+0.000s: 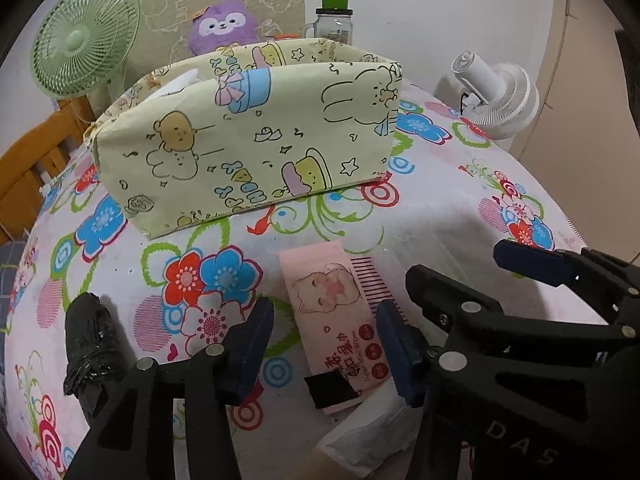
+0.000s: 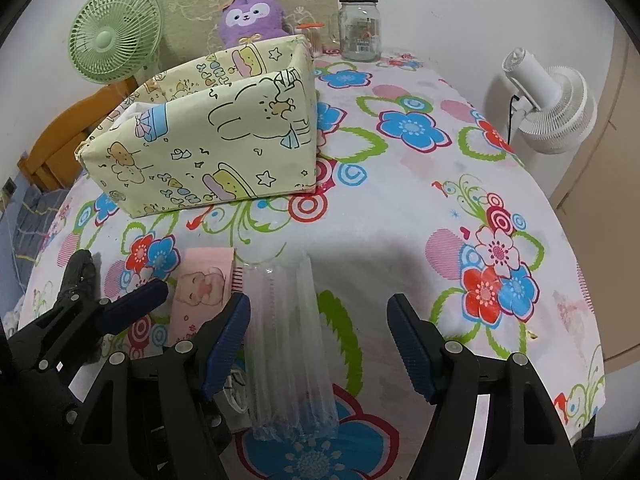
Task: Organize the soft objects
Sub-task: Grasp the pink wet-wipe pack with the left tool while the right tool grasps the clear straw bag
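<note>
A yellow cartoon-print fabric bin stands on the flowered table, also in the right wrist view; something white shows inside it. A pink wet-wipes pack lies flat between the open fingers of my left gripper, and shows in the right wrist view. A clear inflated air-cushion pack lies between the open fingers of my right gripper. A white tissue packet lies under the left gripper. The right gripper shows in the left wrist view, beside the pack.
A black wrapped object lies at the left. A purple plush, a green fan, a glass jar with a green lid and a white fan stand at the back. The table edge drops off at the right.
</note>
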{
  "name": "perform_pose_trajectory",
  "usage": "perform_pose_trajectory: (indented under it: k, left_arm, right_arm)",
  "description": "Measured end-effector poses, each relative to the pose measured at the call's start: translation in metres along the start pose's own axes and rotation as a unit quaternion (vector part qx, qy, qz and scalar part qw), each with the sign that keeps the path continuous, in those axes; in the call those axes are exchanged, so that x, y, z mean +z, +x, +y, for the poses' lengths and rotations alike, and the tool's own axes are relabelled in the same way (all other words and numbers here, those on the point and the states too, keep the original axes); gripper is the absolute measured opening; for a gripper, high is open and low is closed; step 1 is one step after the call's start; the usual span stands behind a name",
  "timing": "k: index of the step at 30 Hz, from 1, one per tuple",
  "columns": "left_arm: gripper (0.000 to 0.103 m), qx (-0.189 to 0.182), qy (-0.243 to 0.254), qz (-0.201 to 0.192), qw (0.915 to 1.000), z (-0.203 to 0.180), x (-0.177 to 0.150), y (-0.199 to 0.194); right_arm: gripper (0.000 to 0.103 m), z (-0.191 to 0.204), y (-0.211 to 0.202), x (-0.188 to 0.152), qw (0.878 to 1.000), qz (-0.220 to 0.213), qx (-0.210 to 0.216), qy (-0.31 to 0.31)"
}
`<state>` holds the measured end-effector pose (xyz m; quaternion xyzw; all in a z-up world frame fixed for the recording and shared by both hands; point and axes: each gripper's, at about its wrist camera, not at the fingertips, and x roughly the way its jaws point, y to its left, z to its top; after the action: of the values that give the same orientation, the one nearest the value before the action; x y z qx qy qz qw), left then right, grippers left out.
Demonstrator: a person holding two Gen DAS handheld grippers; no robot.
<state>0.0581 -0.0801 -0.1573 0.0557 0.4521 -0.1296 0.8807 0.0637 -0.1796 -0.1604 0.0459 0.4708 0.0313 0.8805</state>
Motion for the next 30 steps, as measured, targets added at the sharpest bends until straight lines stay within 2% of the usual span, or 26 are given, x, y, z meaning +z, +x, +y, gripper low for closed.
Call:
perform_pose_trajectory:
  k: [5, 8, 13, 15, 18, 19, 24, 30]
  left_arm:
    - [0.064, -0.008, -0.007, 0.001, 0.9999, 0.002, 0.001, -0.003]
    - [0.065, -0.018, -0.021, 0.005, 0.9996, 0.003, 0.002, -0.003]
    - [0.065, -0.012, -0.020, 0.015, 0.9996, -0.002, 0.001, 0.005]
    - [0.061, -0.001, -0.013, 0.011, 0.9999, -0.005, 0.000, 0.005]
    - [0.049, 0.007, -0.004, 0.005, 1.0000, -0.005, -0.002, 0.004]
    - [0.042, 0.002, -0.003, 0.005, 1.0000, -0.004, -0.003, 0.003]
    - [0.041, -0.003, -0.006, 0.007, 1.0000, 0.005, -0.004, 0.001]
    - [0.041, 0.000, 0.000, 0.004, 1.0000, 0.008, -0.007, -0.001]
  right_arm:
    - [0.074, 0.001, -0.002, 0.000, 1.000, -0.004, -0.004, -0.002]
    - [0.074, -0.001, -0.005, 0.001, 1.000, -0.007, -0.008, -0.001]
    - [0.074, -0.002, -0.003, -0.001, 1.000, -0.001, -0.007, -0.006]
    - [0.074, -0.002, 0.000, -0.003, 1.000, 0.002, -0.001, -0.004]
    - [0.074, -0.002, 0.003, -0.004, 1.000, 0.006, 0.007, -0.002]
    - [0.074, -0.001, 0.004, -0.004, 1.000, 0.005, 0.010, -0.001]
    - [0.073, 0.002, 0.009, -0.005, 1.000, 0.008, 0.015, 0.007]
    - [0.056, 0.008, 0.012, -0.005, 1.000, 0.008, 0.006, 0.003]
